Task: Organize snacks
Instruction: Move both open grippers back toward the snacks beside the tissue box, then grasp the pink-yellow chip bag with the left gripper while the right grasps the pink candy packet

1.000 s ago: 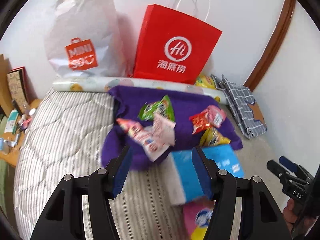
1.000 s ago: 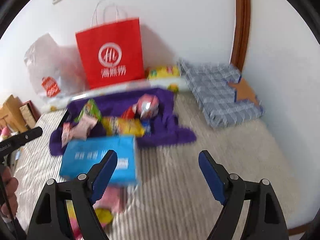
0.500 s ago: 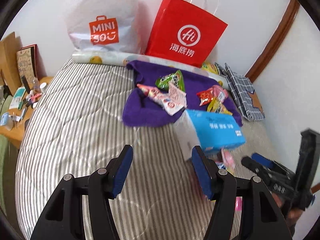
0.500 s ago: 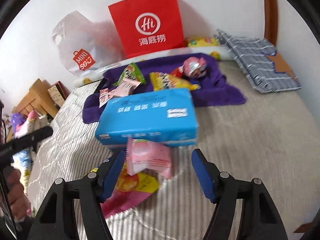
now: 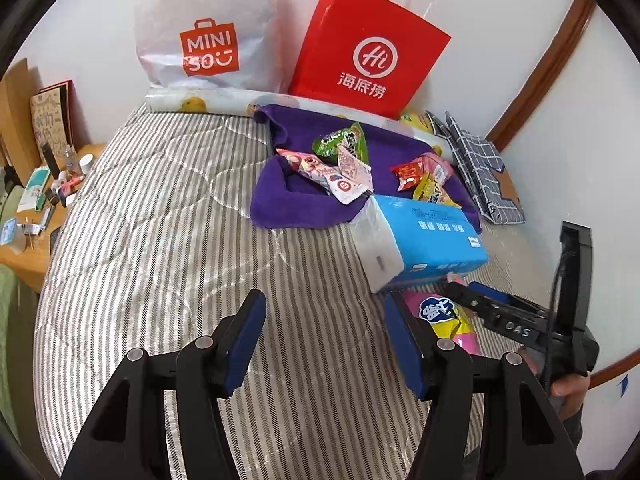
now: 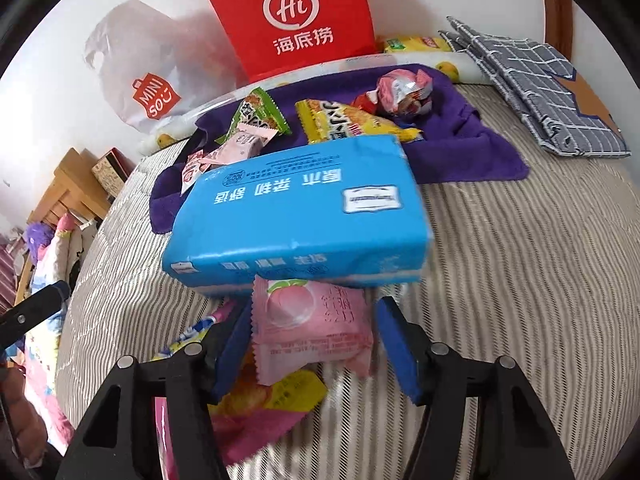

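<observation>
On the left, the left tool [image 5: 324, 340] is standing open and empty over the striped bed [image 5: 160, 240]. The right tool [image 6: 310, 344] has come down and its jaws are closing around the pink peach snack [image 6: 312, 320], not yet pressing. A pickup is beginning, I think. Far behind, the white bag [image 5: 208, 28] and red bag [image 5: 360, 52] are standing; their contents are hidden.

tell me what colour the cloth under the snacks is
Purple cloth, clearest in the left wrist view.

Right tongs [image 6: 310, 346] dropped, closing around pink peach packet [image 6: 310, 326].
</observation>
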`<state>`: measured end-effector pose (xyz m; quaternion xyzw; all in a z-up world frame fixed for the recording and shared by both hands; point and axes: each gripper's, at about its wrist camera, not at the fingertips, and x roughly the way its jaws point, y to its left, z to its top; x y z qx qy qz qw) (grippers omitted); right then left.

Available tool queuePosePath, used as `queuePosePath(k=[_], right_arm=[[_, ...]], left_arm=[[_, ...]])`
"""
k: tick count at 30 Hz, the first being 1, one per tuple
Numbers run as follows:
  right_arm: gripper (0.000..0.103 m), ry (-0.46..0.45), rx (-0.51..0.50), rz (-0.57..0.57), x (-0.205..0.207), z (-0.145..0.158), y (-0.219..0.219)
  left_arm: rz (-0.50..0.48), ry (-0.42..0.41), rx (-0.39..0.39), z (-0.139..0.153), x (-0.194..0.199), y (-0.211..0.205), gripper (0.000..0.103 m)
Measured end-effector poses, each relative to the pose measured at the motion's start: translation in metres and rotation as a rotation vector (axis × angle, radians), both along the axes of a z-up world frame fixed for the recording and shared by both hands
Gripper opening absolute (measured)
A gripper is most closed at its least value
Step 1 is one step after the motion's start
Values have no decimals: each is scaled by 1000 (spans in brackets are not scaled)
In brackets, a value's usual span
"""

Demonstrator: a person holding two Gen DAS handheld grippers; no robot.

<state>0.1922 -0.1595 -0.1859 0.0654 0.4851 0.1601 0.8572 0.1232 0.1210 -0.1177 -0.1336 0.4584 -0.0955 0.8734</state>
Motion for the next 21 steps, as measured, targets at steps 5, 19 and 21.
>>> queuePosePath(k=[5,19,21], right_arm=[[61,-33,-37,2,-13,7,-16],[60,-49,12,-24,-5,2,-34],[60,-33,50,-17,-2,-2,-30]], left_arm=[[-18,22,-15,-7,2,-6,61],[-26,55,-29,-15,4,-14,61],[-22,61,-30,-16,4,-15,61]])
